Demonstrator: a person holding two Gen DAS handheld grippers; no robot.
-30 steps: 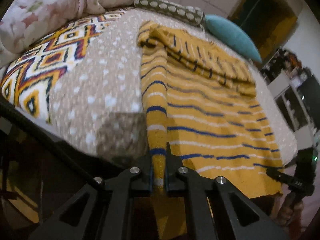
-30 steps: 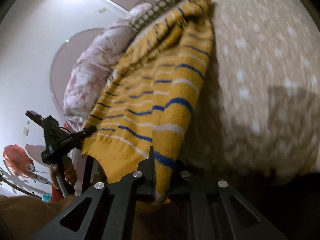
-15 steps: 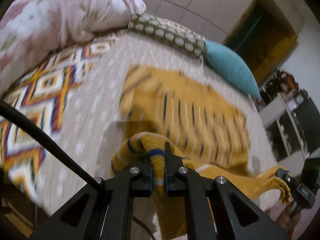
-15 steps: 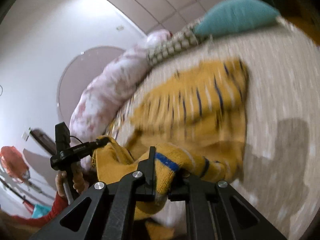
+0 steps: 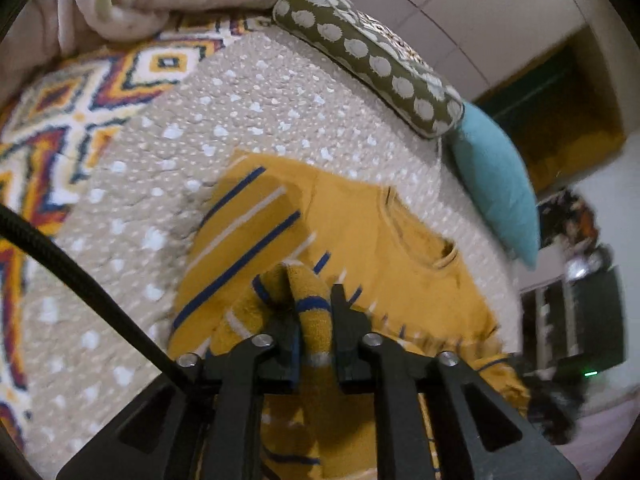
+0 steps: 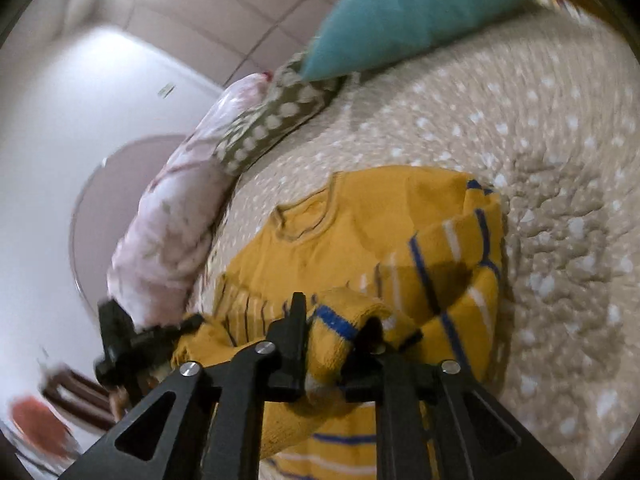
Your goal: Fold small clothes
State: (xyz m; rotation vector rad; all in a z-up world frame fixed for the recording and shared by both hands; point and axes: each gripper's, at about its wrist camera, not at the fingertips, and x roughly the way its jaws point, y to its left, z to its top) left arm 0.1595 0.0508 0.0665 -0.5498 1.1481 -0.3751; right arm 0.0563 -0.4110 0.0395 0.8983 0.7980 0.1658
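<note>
Beige dotted bedspread (image 5: pixel 256 112) fills both frames, the yellow striped sweater (image 5: pixel 384 236) lying mid-frame (neckline toward the pillows), its hem between the opening jaws of the left gripper (image 5: pixel 314 320) and right gripper (image 6: pixel 334 332), still touching both.

Left tool (image 5: pixel 314 328): matte black angular fingers, silver screw heads, black braided cable (leftward). Right tool (image 6: pixel 334 344): identical black frame, silver screws.

The yellow sweater (image 5: pixel 404 240)'s lower hem is hidden behind the black fingers (image 5: pixel 352 340) and cut by the bottom edge, while the bedspread (image 6: pixel 560 128)'s far corner blurs.
</note>
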